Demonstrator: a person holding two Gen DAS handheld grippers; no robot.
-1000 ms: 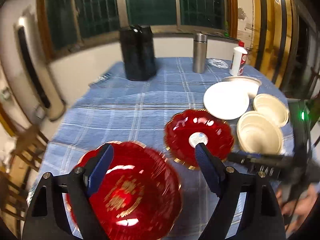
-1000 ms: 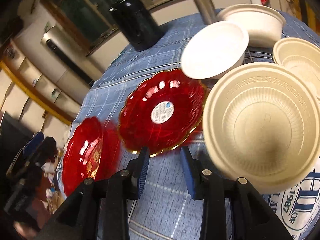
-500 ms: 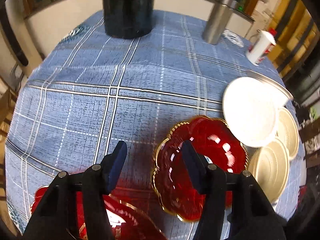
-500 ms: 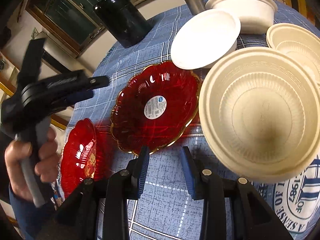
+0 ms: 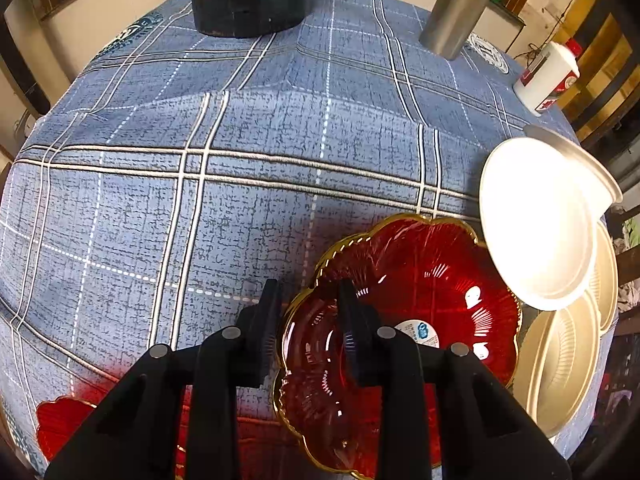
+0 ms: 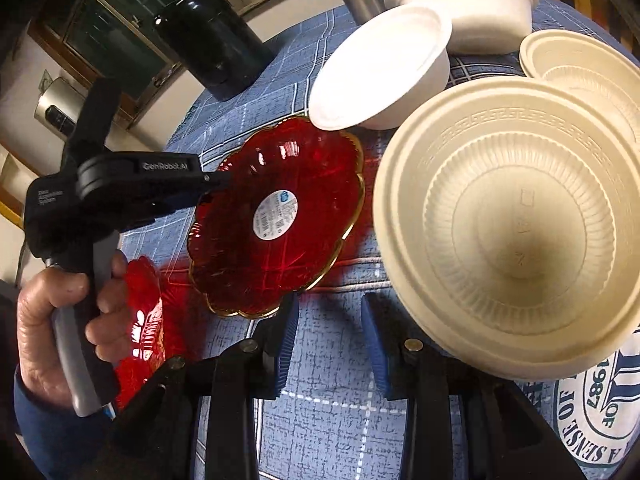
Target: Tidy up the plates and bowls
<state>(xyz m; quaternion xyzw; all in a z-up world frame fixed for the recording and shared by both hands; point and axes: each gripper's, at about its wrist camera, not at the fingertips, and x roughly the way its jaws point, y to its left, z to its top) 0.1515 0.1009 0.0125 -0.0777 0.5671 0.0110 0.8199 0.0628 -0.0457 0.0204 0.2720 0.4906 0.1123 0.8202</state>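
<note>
While the left gripper [image 5: 308, 308] straddles the near-left rim of the red plate with the sticker [image 5: 404, 320], one finger outside on the tablecloth [image 5: 240, 184] and the other over the plate's inner slope, its jaws stand at a middling gap and have not yet pinched the rim; the right wrist view shows its tip reaching the plate's edge from the left. This reads as the grasp stage of gathering the two red plates: a second red plate [image 6: 144, 320] lies just beside it to the near left, below the left hand [image 6: 68, 320]. The right gripper [image 6: 328, 340] hangs over bare cloth in front of the plate with its blue pads apart and nothing between them. The large cream bowl [image 6: 516, 220] sits close to its right; a second cream bowl [image 6: 592, 68], a white bowl lying tilted [image 6: 384, 68] and another white bowl [image 6: 464, 0] stand behind. Next, the left jaws likely need to shut firmly on the thin scalloped rim, then lift the plate level, as glossy plastic may slip, and carry it over the other red plate.
</note>
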